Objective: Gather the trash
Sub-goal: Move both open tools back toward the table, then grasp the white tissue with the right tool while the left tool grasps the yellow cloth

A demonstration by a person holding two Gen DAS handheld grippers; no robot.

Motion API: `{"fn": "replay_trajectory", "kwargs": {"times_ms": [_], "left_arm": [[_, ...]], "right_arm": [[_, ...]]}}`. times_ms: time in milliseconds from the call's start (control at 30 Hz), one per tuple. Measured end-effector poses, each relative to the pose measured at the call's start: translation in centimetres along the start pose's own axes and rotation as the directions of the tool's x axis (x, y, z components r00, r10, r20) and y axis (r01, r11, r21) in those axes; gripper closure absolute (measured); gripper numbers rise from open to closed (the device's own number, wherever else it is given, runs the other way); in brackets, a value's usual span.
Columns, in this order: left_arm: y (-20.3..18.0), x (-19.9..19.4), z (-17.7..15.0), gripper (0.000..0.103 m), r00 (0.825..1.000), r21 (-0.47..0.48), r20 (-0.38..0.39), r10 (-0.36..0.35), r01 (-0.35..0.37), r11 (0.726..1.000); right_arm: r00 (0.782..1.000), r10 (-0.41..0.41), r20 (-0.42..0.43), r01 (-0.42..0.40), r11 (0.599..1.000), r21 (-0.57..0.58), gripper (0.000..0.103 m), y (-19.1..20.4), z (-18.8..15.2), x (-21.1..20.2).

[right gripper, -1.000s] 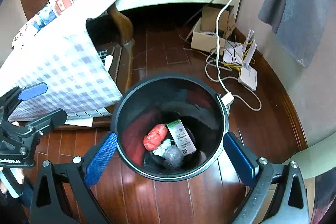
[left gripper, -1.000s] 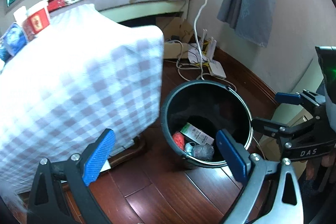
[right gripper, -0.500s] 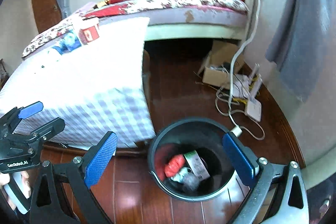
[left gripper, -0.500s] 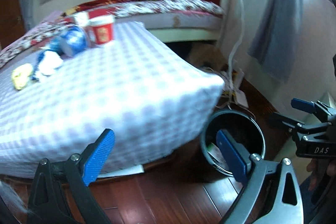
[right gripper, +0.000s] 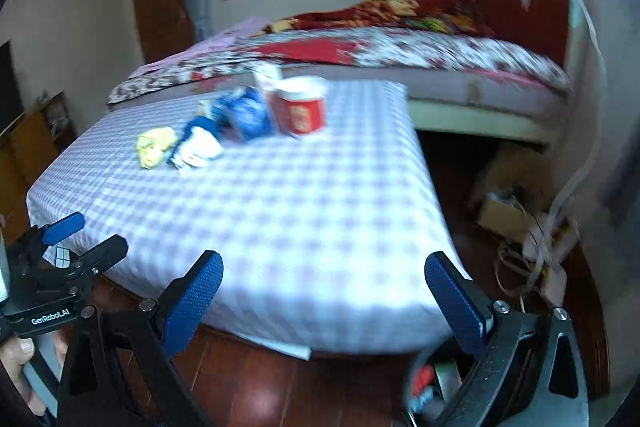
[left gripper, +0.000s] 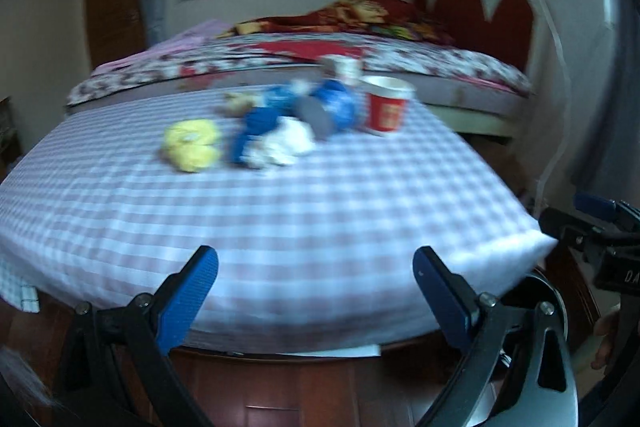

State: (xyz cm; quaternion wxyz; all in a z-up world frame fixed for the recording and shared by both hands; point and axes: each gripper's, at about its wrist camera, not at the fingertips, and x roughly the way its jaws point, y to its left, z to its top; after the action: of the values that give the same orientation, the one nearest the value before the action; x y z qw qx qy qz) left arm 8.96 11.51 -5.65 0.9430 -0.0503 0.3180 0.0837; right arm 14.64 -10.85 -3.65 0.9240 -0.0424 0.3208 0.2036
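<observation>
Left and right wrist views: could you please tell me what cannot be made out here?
- Blue items, both views: motion blur, their kind is unclear.
- Red cup: print blurred.
- Trash bin, right wrist view: cut off by the bottom edge and the right tool; contents are partly seen.
- Left wrist view: the bin is mostly behind the left tool.

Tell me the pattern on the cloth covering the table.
The tablecloth is a pale purple-and-white check, clearest in the right wrist view.

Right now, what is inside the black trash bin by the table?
In the right wrist view, the bin shows something red, a pale scrap and a carton edge; the right gripper covers the rest.
</observation>
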Motion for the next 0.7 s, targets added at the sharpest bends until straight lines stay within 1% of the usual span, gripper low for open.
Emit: {"fn": "replay_trajectory", "kwargs": {"times_ms": [67, 100, 167, 233, 267, 333, 367, 433, 500, 700], "left_arm": [[2.3, 0.5, 0.5, 0.004, 0.999, -0.025, -0.001, 0.033, -0.033, 0.999], [3.5, 0.8, 0.8, 0.005, 0.999, -0.037, -0.001, 0.054, -0.054, 0.998], [5.5, 1.5, 1.3, 0.005, 0.997, -0.056, -0.002, 0.073, -0.073, 0.996], [7.2, 2.4, 1.9, 0.006, 0.996, -0.07, -0.007, 0.089, -0.089, 0.994], [8.1, 3.2, 2.4, 0.007, 0.995, -0.075, -0.013, 0.095, -0.096, 0.993], [9.2, 4.3, 3.0, 0.014, 0.996, -0.08, -0.017, 0.087, -0.088, 0.993], [9.8, 5.2, 3.3, 0.016, 0.996, -0.084, -0.027, 0.08, -0.082, 0.993], [10.5, 6.2, 3.6, 0.017, 0.996, -0.079, -0.041, 0.084, -0.087, 0.993], [11.1, 7.3, 3.8, 0.018, 0.994, -0.082, -0.055, 0.09, -0.094, 0.992], [13.5, 9.6, 4.1, 0.018, 0.993, -0.121, -0.084, 0.081, -0.091, 0.988]], "right_arm": [[1.0, 0.02, 0.006, -0.02, 0.999, -0.036, 0.001, 2.2, 1.4, 1.8], [0.999, 0.037, -0.006, -0.037, 0.998, -0.054, 0.001, 3.4, 2.1, 3.0], [0.998, 0.057, -0.039, -0.06, 0.994, -0.09, 0.001, 5.5, 3.5, 5.1], [0.996, 0.072, -0.046, -0.076, 0.992, -0.099, 0.001, 7.1, 4.5, 6.4], [0.994, 0.094, -0.049, -0.098, 0.99, -0.098, 0.001, 7.8, 5.1, 7.2], [0.993, 0.101, -0.057, -0.107, 0.987, -0.12, 0.002, 9.5, 6.0, 9.0], [0.993, 0.102, -0.057, -0.109, 0.985, -0.136, 0.003, 10.5, 6.5, 10.1], [0.991, 0.117, -0.066, -0.126, 0.981, -0.15, 0.018, 11.8, 7.3, 11.9], [0.988, 0.125, -0.09, -0.139, 0.975, -0.172, 0.021, 13.1, 7.9, 13.8], [0.977, 0.14, -0.16, -0.172, 0.963, -0.207, 0.022, 15.2, 9.3, 18.7]]}}
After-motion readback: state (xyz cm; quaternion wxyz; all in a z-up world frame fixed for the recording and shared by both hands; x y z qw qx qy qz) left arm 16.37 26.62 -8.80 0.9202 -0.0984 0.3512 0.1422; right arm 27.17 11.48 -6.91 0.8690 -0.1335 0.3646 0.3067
